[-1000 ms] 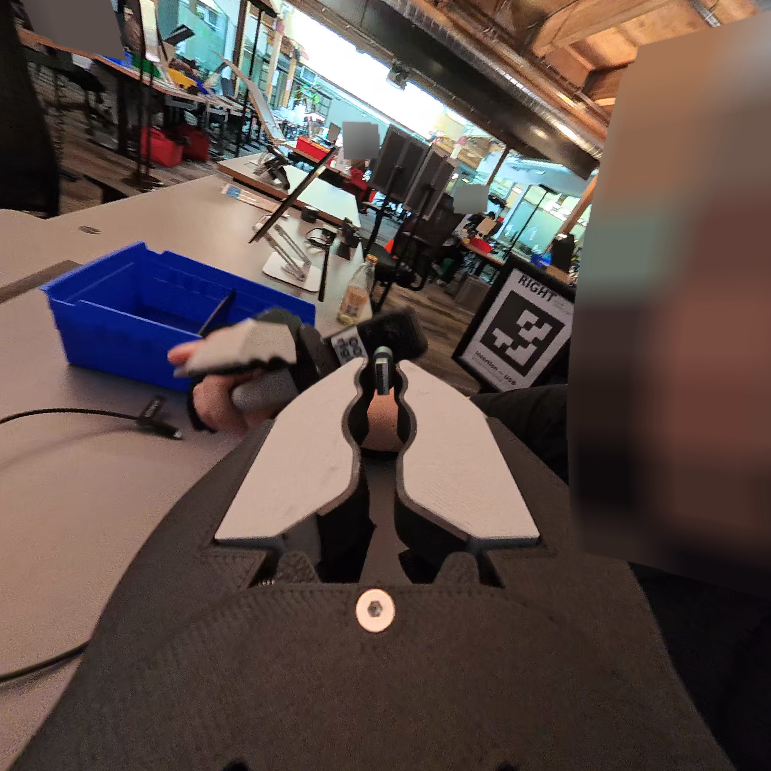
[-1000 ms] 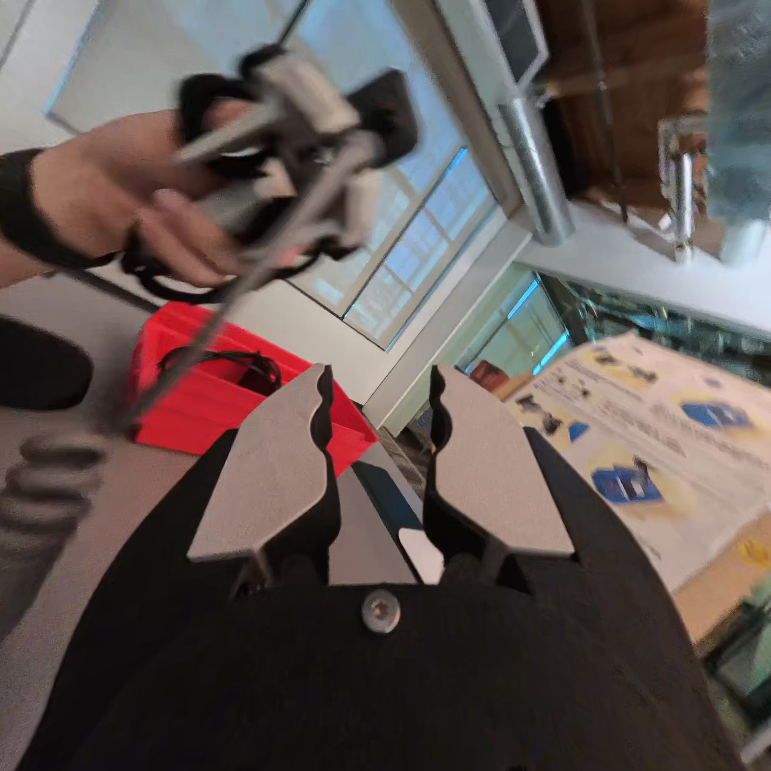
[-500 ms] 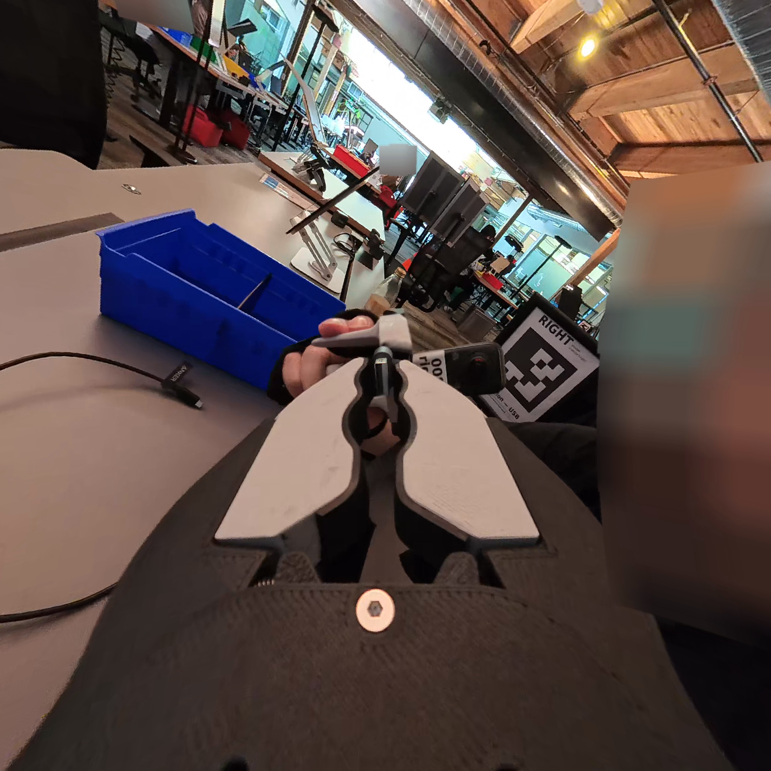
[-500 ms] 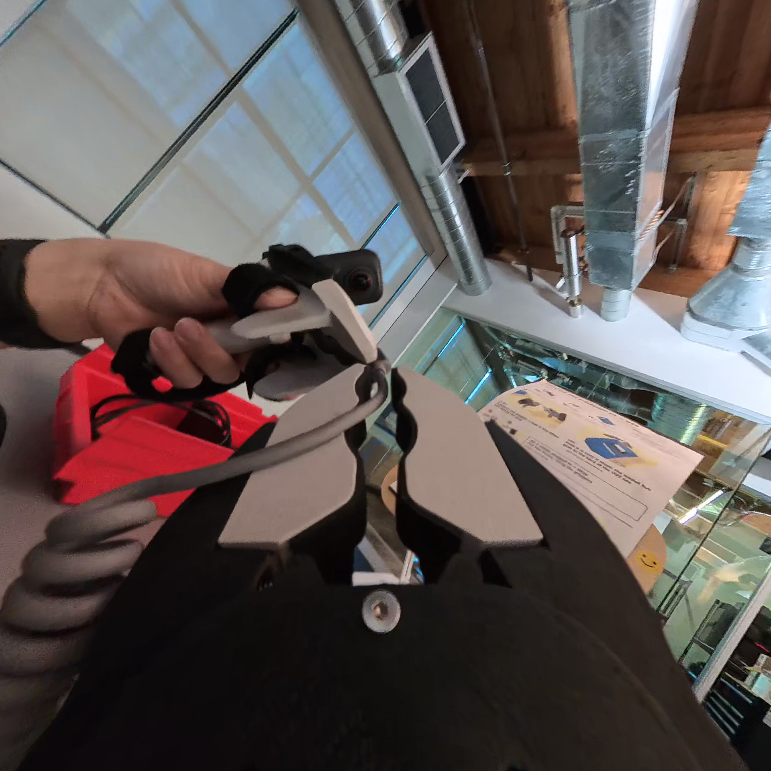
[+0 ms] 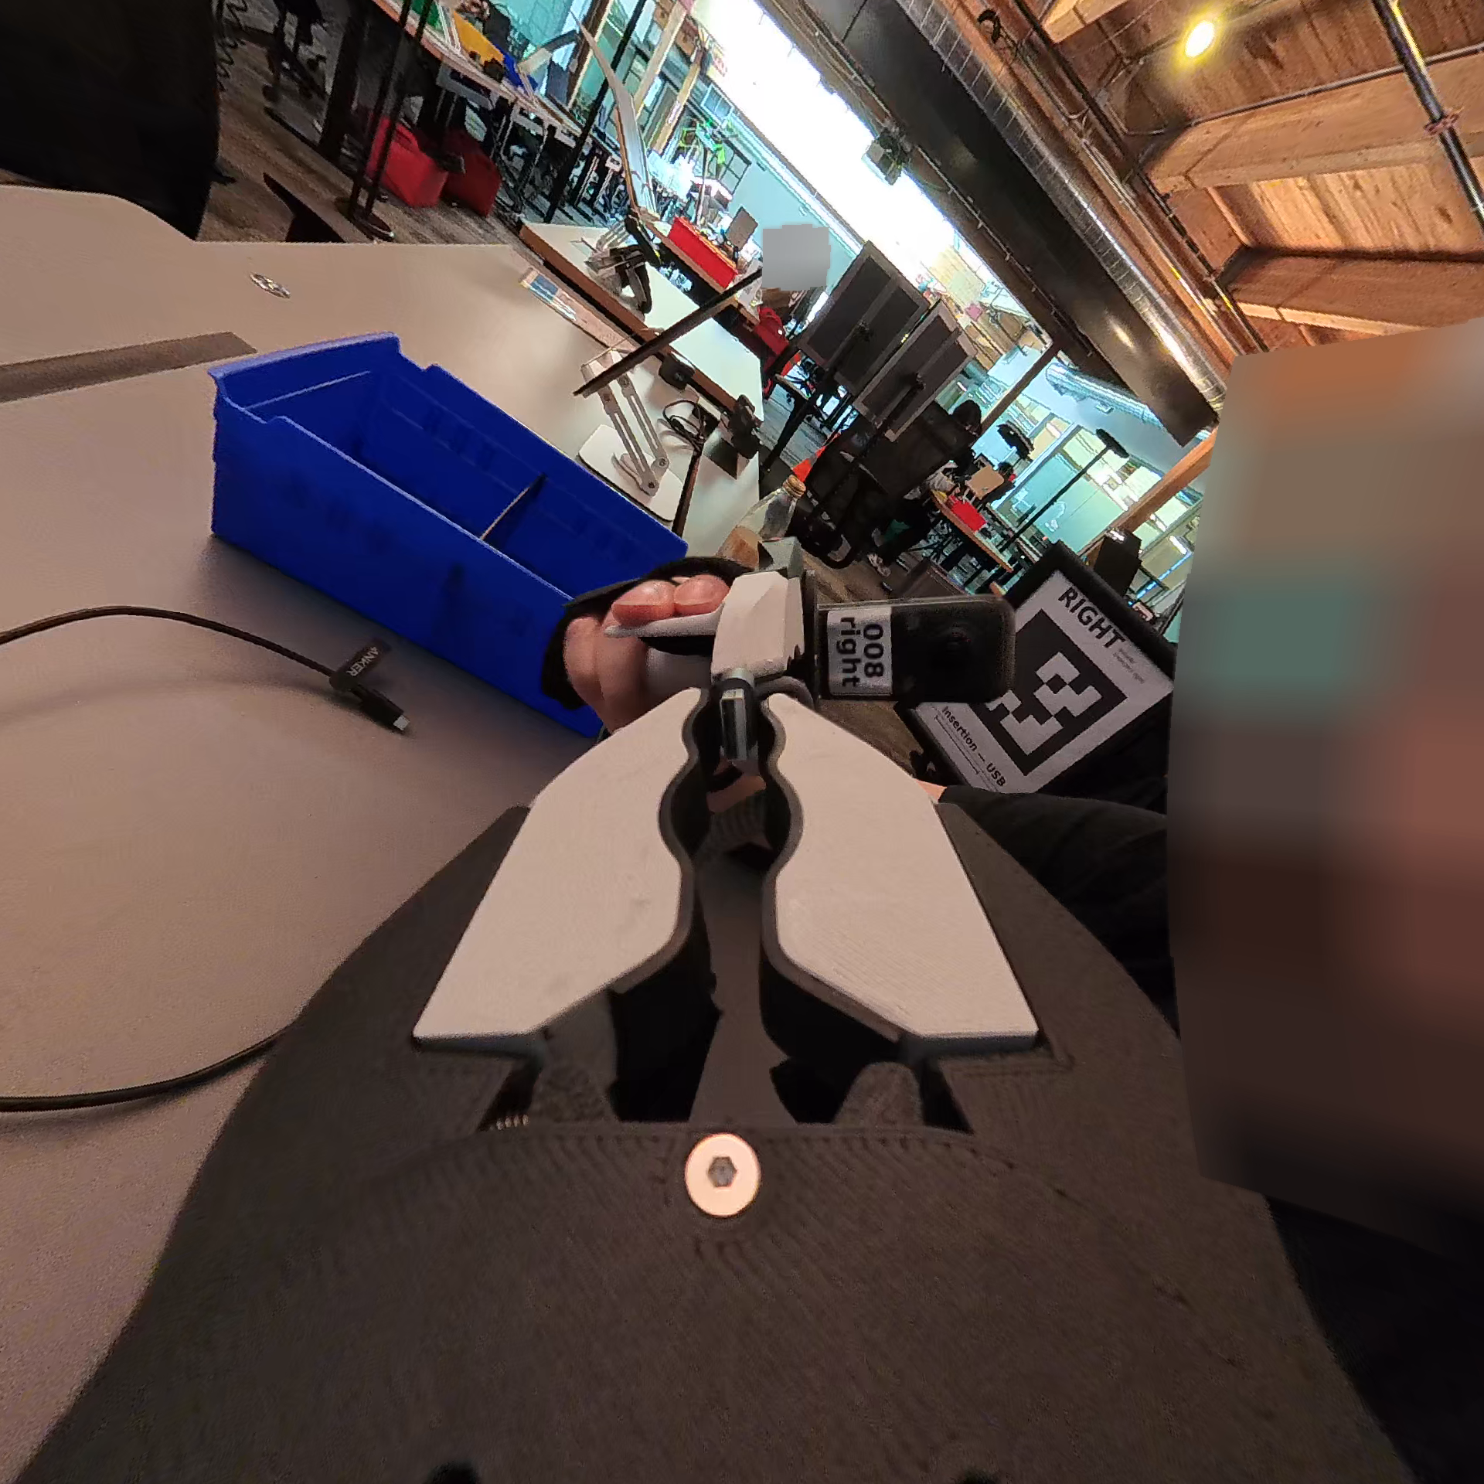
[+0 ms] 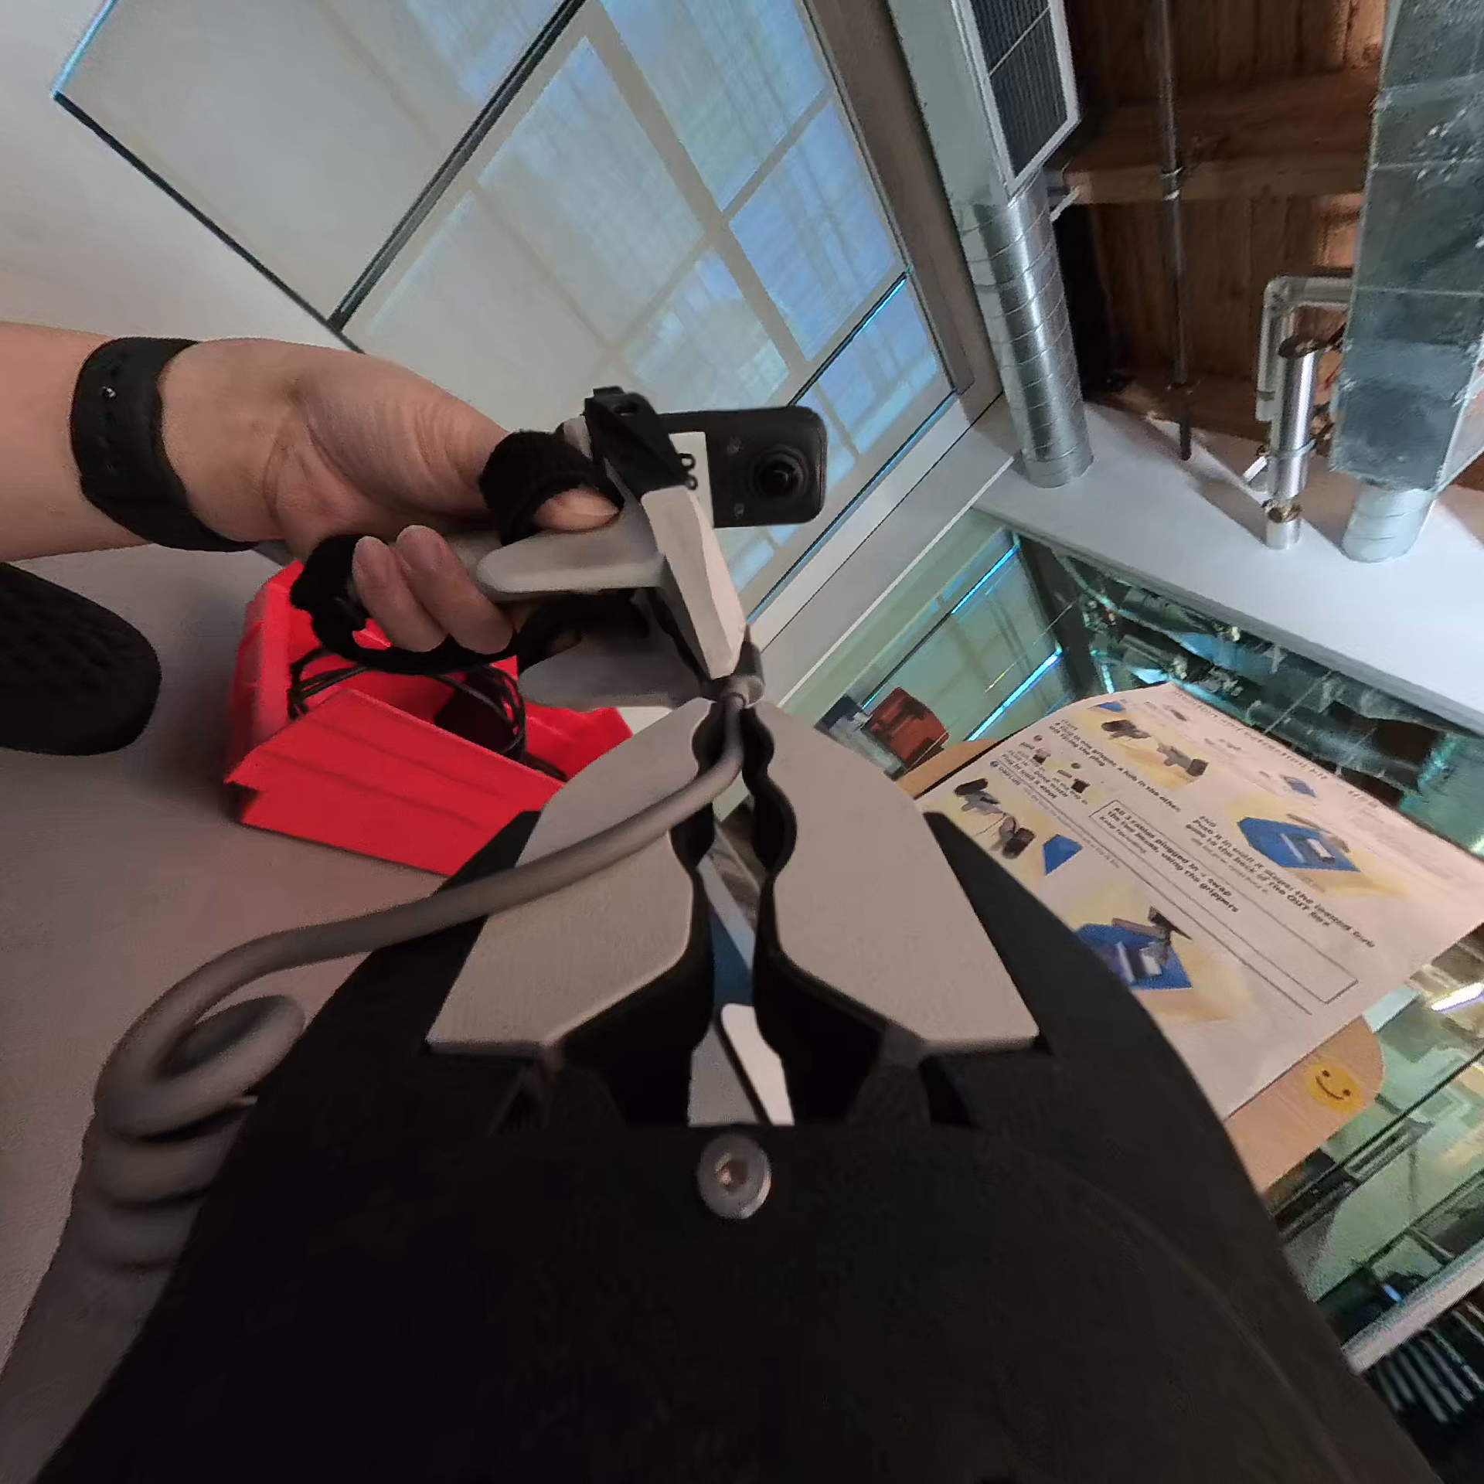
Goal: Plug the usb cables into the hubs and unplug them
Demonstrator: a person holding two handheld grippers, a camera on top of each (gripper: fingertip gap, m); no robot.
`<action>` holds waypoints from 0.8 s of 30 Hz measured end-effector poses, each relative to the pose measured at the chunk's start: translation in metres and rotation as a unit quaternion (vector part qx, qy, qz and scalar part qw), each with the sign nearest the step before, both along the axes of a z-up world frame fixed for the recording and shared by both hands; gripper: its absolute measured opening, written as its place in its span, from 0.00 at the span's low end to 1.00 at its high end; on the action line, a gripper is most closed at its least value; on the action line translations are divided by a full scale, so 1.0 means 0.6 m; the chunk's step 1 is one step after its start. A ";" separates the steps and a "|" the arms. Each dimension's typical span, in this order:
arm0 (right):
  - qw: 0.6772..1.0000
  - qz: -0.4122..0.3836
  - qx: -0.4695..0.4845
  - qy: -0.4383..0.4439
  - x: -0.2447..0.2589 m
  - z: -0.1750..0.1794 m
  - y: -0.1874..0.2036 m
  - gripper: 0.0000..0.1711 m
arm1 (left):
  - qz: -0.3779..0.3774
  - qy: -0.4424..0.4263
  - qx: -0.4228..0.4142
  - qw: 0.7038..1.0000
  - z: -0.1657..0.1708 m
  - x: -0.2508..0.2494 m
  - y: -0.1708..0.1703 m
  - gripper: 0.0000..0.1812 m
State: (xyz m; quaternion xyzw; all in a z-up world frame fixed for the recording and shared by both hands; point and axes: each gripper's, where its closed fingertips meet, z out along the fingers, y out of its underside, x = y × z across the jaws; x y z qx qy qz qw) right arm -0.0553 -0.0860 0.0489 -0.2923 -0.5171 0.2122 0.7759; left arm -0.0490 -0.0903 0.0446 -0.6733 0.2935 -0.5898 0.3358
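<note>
Handoff in progress: both claws meet mid-air above the bench's near edge. Left claw (image 5: 732,723) is pinched on the metal USB plug (image 5: 735,727); right claw (image 6: 743,711), apart 1 s ago, has since closed narrow on the grey coiled cable (image 6: 498,891) right behind that plug. Judging by this, the plug gets re-gripped w/ better alignment before insertion. Black cable (image 5: 365,682) lies loose on bench near the blue bin (image 5: 385,514); red bin (image 6: 361,771) at far side. No hub visible.

left wrist: faces right, close | right wrist: faces left, upward | shared: fingertips meeting (tabletop too)
</note>
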 end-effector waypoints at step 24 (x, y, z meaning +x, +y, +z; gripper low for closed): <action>0.993 0.019 -0.107 -0.051 0.031 0.031 0.026 0.02 | 0.105 0.427 0.109 0.891 -0.393 -0.090 -0.115 0.36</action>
